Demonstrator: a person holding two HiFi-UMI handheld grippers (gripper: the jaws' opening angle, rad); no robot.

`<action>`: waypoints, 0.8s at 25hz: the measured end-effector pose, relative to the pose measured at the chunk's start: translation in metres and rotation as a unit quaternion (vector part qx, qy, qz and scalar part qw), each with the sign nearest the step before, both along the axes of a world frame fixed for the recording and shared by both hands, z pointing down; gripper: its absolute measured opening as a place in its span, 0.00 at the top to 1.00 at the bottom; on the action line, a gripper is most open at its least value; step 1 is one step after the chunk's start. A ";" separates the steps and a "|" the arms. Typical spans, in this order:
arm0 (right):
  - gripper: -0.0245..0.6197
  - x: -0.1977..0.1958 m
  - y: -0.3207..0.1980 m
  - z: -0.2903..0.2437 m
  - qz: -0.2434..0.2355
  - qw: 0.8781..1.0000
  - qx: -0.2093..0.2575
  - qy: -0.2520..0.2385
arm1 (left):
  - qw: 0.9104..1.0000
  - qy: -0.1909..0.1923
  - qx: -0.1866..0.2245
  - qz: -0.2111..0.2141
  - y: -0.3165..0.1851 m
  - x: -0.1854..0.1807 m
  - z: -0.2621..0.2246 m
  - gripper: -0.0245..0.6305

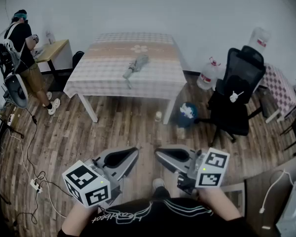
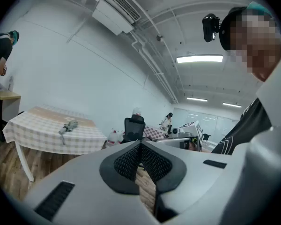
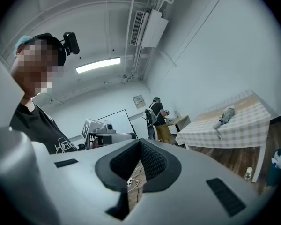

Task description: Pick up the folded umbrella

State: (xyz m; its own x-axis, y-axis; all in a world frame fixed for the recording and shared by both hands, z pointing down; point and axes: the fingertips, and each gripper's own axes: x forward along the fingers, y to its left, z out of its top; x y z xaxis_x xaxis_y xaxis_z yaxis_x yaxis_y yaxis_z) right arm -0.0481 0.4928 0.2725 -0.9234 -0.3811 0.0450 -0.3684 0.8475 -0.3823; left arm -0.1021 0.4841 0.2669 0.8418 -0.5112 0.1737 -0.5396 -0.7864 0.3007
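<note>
Holding left gripper (image 1: 136,150) and right gripper (image 1: 157,153) jaws clenched, empty; facing folded umbrella (image 1: 136,65) lying slantwise on table (image 1: 158,83), far ahead, marginally nearer left.

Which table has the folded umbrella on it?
The large centre table with the checked cloth: the folded umbrella lies there. The wooden desk at left and the small table at right show none.

I see the folded umbrella (image 1: 136,65) lying flat on the checked table (image 1: 108,83), well apart from my left gripper (image 1: 132,154) and right gripper (image 1: 159,155), far ahead of their tips. It is grey, a loosely bunched short bundle, slanted with its narrower end nearer my tools.
</note>
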 end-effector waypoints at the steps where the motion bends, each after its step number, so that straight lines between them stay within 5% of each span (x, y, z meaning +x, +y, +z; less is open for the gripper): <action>1: 0.95 0.001 0.000 0.000 0.000 1.000 0.001 0.000 | 1.000 0.000 0.000 0.000 0.000 0.000 -0.001 0.97; 20: 0.95 0.032 -0.045 0.017 0.018 0.999 -0.035 -0.021 | 1.000 0.002 -0.028 -0.006 -0.044 0.026 0.017 0.97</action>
State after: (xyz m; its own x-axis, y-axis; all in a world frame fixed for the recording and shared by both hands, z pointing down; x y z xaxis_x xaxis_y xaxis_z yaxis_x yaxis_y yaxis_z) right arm -0.0160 0.4480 0.2898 -0.9106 -0.4118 0.0347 -0.3810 0.8042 -0.4561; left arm -0.0765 0.4396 0.2835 0.8358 -0.5115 0.1993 -0.5484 -0.7615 0.3455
